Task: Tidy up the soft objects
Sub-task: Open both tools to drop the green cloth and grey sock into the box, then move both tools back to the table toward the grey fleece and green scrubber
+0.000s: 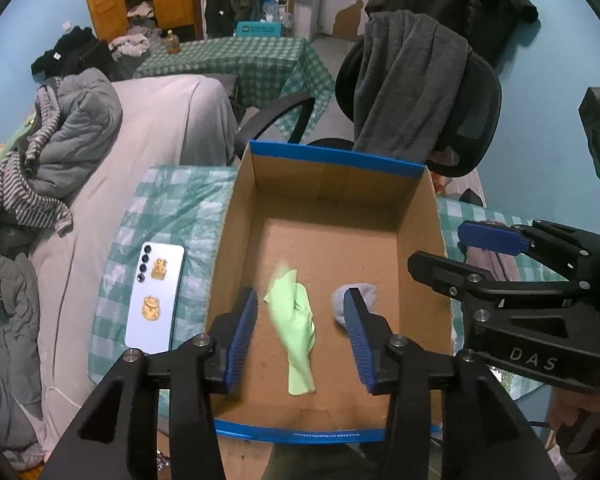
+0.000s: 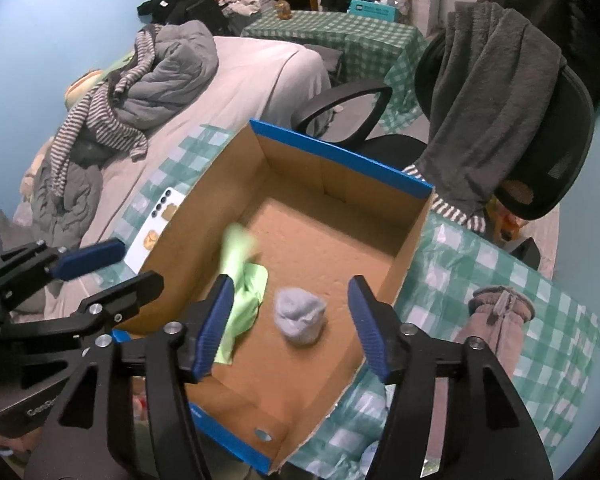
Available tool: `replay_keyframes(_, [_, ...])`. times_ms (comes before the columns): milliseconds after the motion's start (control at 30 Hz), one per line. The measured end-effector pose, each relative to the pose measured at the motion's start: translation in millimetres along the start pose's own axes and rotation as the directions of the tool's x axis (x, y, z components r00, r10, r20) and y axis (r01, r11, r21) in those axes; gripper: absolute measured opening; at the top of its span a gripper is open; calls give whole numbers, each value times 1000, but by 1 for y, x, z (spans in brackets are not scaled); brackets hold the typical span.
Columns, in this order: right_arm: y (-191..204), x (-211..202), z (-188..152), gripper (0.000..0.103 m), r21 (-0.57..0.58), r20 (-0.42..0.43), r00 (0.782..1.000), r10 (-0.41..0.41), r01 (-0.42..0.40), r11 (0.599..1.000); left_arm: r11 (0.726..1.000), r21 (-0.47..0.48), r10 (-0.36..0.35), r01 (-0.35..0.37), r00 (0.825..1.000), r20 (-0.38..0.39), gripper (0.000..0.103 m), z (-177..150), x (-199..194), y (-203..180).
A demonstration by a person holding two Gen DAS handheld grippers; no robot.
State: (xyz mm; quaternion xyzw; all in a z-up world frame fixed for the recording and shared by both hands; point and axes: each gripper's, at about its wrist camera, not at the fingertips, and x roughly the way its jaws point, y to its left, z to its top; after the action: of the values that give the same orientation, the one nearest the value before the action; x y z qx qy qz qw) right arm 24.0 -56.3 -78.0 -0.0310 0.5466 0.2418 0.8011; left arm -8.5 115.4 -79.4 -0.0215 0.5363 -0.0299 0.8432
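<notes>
An open cardboard box [image 1: 236,216] with blue edges stands on the green checked table; it also shows in the right wrist view [image 2: 410,240]. Inside it lie a light green cloth [image 1: 294,320], blurred in the right wrist view [image 2: 244,280], and a rolled grey sock [image 2: 300,315], partly hidden behind a finger in the left wrist view [image 1: 338,300]. My left gripper [image 1: 302,336] is open and empty above the near end of the box, over the cloth. My right gripper [image 2: 290,320] is open and empty above the sock. A brown glove [image 2: 496,320] lies on the table right of the box.
A white phone [image 1: 156,300] lies on the table left of the box. An office chair [image 1: 460,120] draped with a grey towel stands behind the table. A bed [image 1: 100,184] with piled clothes is on the left. A second checked table [image 1: 236,60] stands farther back.
</notes>
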Motion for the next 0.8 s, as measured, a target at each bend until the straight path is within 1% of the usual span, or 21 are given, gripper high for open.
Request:
replay_keyframes(167, [-7, -6, 0, 63, 23, 6, 1000, -11, 11, 1000, 1000, -5, -6, 6, 1000, -6, 47, 1, 0, 0])
replay_keyframes(300, [-11, -12, -2, 64, 35, 13, 1000, -18, 17, 999, 1000, -8, -13, 13, 1000, 1, 54, 1, -3, -2])
replay_keyframes(600, [-27, -31, -9, 64, 73, 32, 999, -37, 35, 997, 998, 51, -45, 43, 999, 30, 54, 3, -9, -23])
replay_keyframes(800, [-44, -42, -18, 64, 113, 39, 998, -55, 51, 992, 995, 77, -70, 68, 997, 23, 54, 7, -11, -39])
